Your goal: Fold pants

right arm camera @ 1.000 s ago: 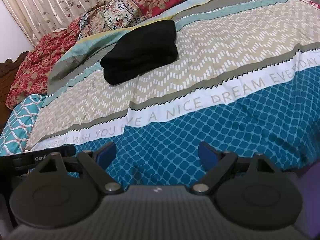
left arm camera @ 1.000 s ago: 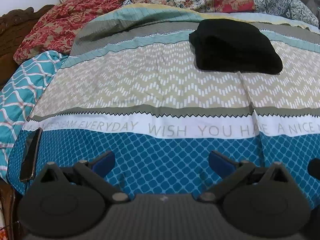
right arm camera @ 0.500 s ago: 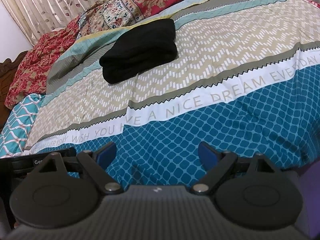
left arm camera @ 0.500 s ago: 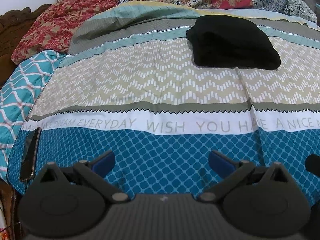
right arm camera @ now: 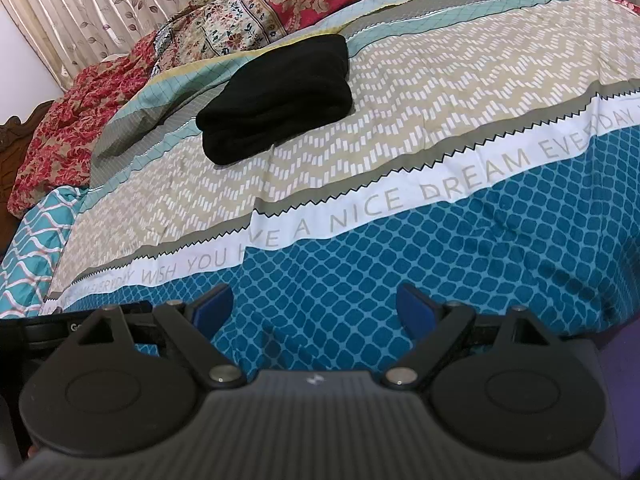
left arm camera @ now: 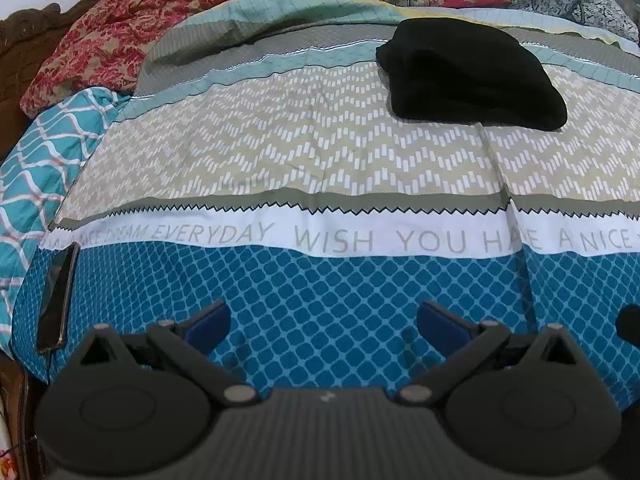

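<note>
Both grippers hang low over the near edge of the bed, angled down at the blue lattice band of the bedspread (left arm camera: 340, 296). The left gripper (left arm camera: 324, 320) is spread wide with nothing between its blue pads, and the right gripper (right arm camera: 314, 306) stands just as wide and just as empty. Beyond them runs a white strip of grey lettering, then a beige zigzag band. The pants (left arm camera: 472, 76) lie well apart from both grippers, far up that beige band: a black, thick, neatly stacked bundle, folded over into a compact rectangle with rounded edges. Plenty of flat bedspread lies open between grippers and bundle. A dark phone (left arm camera: 58, 300) rests at the bed's left edge, and floral pillows (right arm camera: 256, 20) crowd the far end, against a curtain (right arm camera: 100, 4)
</note>
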A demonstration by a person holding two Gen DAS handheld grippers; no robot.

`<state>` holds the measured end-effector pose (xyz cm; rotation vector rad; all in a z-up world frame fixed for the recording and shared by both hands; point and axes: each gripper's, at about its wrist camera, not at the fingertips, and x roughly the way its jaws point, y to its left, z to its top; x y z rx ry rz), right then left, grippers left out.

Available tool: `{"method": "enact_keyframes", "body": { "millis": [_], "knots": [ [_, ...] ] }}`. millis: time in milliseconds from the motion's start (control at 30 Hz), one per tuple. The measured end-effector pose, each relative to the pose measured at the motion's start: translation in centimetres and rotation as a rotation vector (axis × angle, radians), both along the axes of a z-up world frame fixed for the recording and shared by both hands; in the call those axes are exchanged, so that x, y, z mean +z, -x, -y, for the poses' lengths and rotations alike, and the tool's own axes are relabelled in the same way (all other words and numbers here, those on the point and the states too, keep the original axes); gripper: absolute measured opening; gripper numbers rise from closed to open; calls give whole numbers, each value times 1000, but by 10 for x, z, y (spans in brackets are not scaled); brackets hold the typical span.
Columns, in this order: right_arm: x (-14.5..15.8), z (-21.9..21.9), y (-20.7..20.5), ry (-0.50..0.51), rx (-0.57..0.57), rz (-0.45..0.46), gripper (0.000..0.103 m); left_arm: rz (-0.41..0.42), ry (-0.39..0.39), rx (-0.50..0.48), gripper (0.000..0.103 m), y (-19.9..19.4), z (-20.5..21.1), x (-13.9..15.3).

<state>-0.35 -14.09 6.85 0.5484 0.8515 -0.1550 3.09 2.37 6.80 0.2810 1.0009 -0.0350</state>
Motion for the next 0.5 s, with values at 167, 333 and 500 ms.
{"method": "enact_keyframes", "body": {
  "millis": [167, 333, 500],
  "knots": [
    [-2, -1, -1, -2, -3, -5, 91, -7, -1, 2, 103, 0, -1, -1],
    [-2, -1, -1, -1, -3, -6, 91, -9, -6, 9, 103, -1, -1, -3],
    [-2, -1, -2, -1, -2, -6, 91, -9, -11, 10, 103, -1, -1, -3]
  ]
}}
